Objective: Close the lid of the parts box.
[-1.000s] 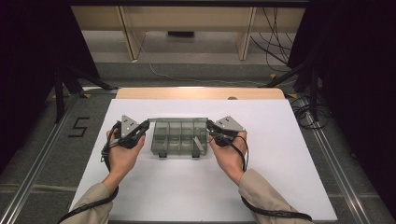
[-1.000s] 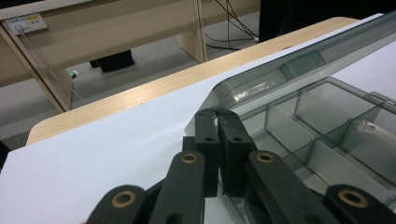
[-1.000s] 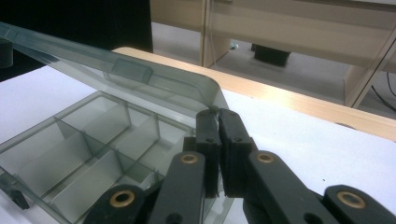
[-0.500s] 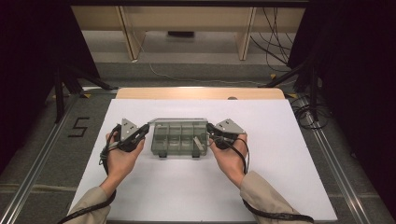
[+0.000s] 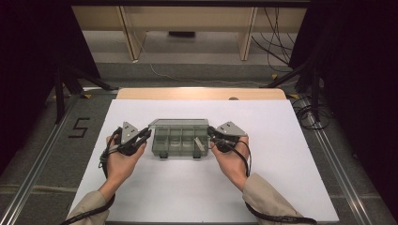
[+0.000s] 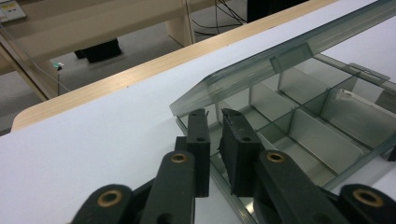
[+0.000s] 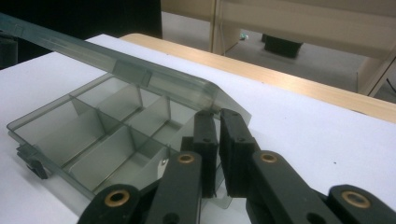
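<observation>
A clear grey compartment box (image 5: 179,143) lies mid-table, its compartments (image 6: 327,121) (image 7: 93,135) bare. Its lid (image 5: 179,123) (image 6: 289,51) (image 7: 140,70) is tilted up from the far side. My left gripper (image 5: 149,133) (image 6: 215,114) is at the box's left end, tips just under the lid's corner. Its jaws have just been opening; a narrow gap shows, with no pad pressing on anything. My right gripper (image 5: 210,132) (image 7: 218,114) is at the right end, its jaws nearly together around the lid's end edge, seemingly pinching it.
The white table top (image 5: 187,192) stretches bare in front of the box and to both sides. A wooden strip (image 5: 202,93) runs along its back edge. A "5" mark (image 5: 79,127) is on the floor at left, with cables (image 5: 309,112) at right.
The left gripper's jaws have parted slightly. Both hands and the box stay where they were.
</observation>
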A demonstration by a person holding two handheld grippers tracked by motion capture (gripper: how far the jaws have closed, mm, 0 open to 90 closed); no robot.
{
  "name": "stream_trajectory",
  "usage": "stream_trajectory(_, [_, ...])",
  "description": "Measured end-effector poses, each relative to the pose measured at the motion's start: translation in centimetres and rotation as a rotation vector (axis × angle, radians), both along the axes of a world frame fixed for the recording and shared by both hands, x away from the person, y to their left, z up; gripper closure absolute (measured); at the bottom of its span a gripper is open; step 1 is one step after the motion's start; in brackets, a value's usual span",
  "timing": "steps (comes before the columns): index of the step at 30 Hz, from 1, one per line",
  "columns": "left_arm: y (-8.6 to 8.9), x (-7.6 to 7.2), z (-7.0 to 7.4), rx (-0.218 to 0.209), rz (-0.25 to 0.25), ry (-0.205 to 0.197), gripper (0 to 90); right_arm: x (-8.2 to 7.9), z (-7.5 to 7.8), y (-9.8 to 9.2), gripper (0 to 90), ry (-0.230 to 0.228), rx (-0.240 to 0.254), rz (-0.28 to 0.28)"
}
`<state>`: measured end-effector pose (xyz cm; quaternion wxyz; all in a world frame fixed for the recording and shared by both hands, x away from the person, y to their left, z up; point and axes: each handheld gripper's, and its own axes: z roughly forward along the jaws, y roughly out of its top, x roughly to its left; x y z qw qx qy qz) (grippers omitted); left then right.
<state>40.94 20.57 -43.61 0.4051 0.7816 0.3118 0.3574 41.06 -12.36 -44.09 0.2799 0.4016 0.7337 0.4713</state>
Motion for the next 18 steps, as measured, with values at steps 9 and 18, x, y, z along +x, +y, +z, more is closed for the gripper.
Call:
stream_trajectory(9, [-0.18, -0.24, -0.03, 0.02, -0.029, 0.046, 60.6, -0.28, -0.43, -0.17, 79.5, 0.001, -0.017, 0.012])
stream_trajectory(18, [-0.11, -0.45, -0.14, 0.009, -0.053, 0.057, 47.8, -0.5, -0.51, -0.63, 73.2, 0.002, -0.027, 0.028])
